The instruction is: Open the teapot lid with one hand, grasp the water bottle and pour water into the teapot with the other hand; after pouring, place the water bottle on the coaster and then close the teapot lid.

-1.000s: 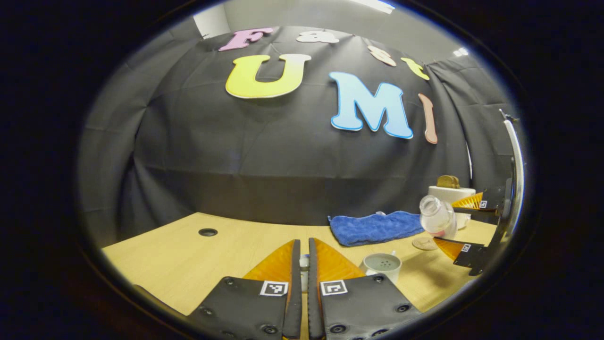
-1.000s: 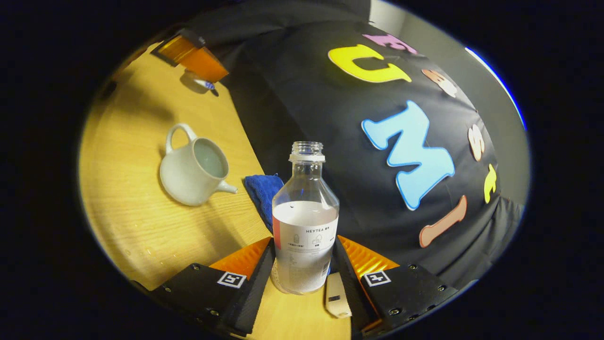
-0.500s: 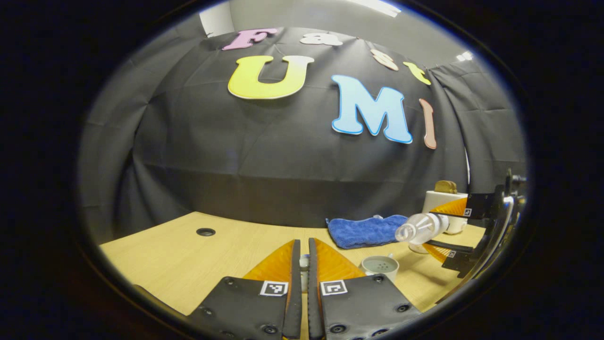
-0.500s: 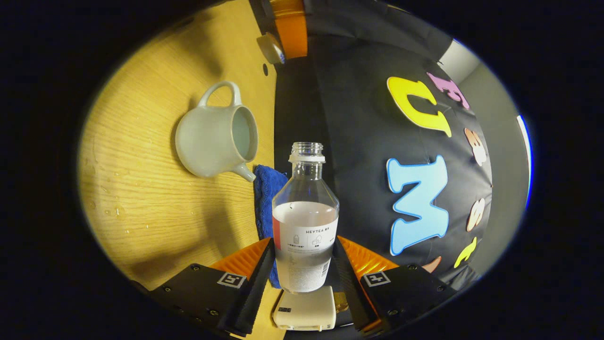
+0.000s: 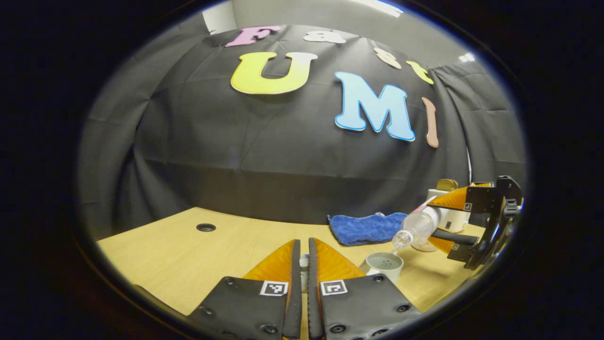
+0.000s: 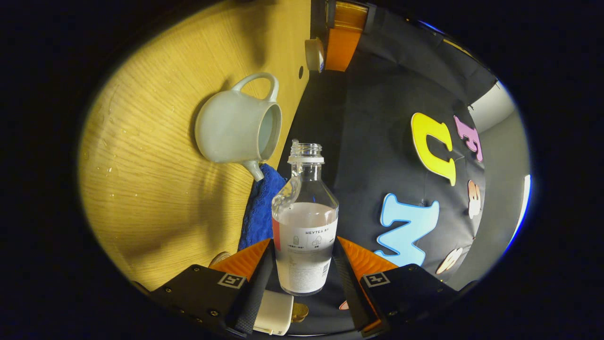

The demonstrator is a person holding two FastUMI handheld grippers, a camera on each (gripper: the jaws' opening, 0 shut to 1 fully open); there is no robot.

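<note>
In the left gripper view my left gripper (image 5: 303,244) is shut on the small teapot lid (image 5: 305,265), held above the table. The white teapot (image 5: 383,265) stands open just to its right. Above it the clear water bottle (image 5: 419,226) is tipped, uncapped mouth down over the opening, held by my right gripper (image 5: 450,223). In the right gripper view my right gripper (image 6: 302,249) is shut on the bottle (image 6: 306,222), and water runs into its neck. The teapot (image 6: 233,128) lies beyond the mouth. Farther off the left gripper (image 6: 340,43) holds the lid (image 6: 313,54).
A blue cloth (image 5: 364,227) lies at the back of the wooden table (image 5: 188,255), also seen behind the bottle (image 6: 258,210). A round coaster (image 5: 424,246) sits right of the teapot. A white appliance (image 5: 448,208) stands at the far right. Water drops dot the tabletop (image 6: 113,156).
My right gripper has tipped the bottle further, from nearly level to mouth down over the open teapot. My left gripper has stayed still with the lid.
</note>
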